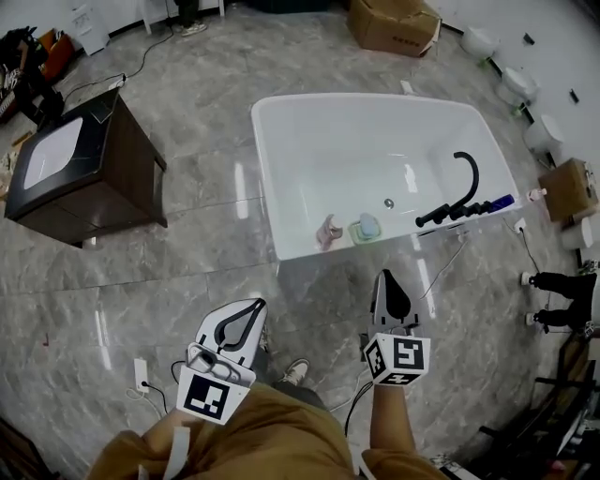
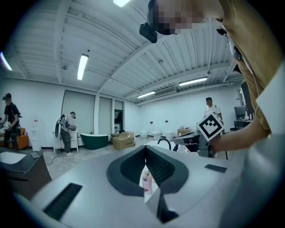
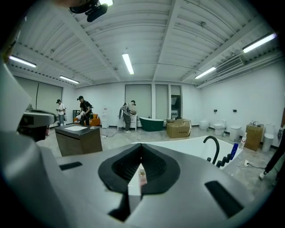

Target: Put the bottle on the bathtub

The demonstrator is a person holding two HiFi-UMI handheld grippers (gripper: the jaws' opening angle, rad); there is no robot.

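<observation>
Bottle (image 1: 328, 232): pink, upright, at the near long edge of the bathtub (image 1: 267, 178); seems to stand on the rim, though possibly just inside the wall.
Beside the bottle: a pale green soap dish (image 1: 366, 229) just to its right, close by on the same edge.
Left hand-held gripper (image 1: 255, 305): low over the grey marble floor (image 1: 187, 272), short of the tub, well apart from the bottle; points ahead and a little right toward it.
Left jaws, own view: tips of the left hand-held gripper (image 2: 145, 149) pressed together, holding nothing; the bottle (image 2: 147, 181) shows far off through the narrow slit below the tips.
Right hand-held gripper (image 1: 383, 277): nearer the tub wall than the left one, ahead of the person's knee; the bottle lies ahead and to its left, not touching.
Right jaws, own view: tips of the right hand-held gripper (image 3: 141, 147) closed on each other, nothing between them; the bottle (image 3: 142, 174) is visible beyond, small and blurred.
Bathtub fittings: black curved faucet (image 1: 461, 187) on the right rim, a blue bottle (image 1: 502, 201) lying at its far end.
Surroundings: dark cabinet (image 1: 94, 169) well to the left, cardboard box (image 1: 394, 23) beyond the tub's far end.
</observation>
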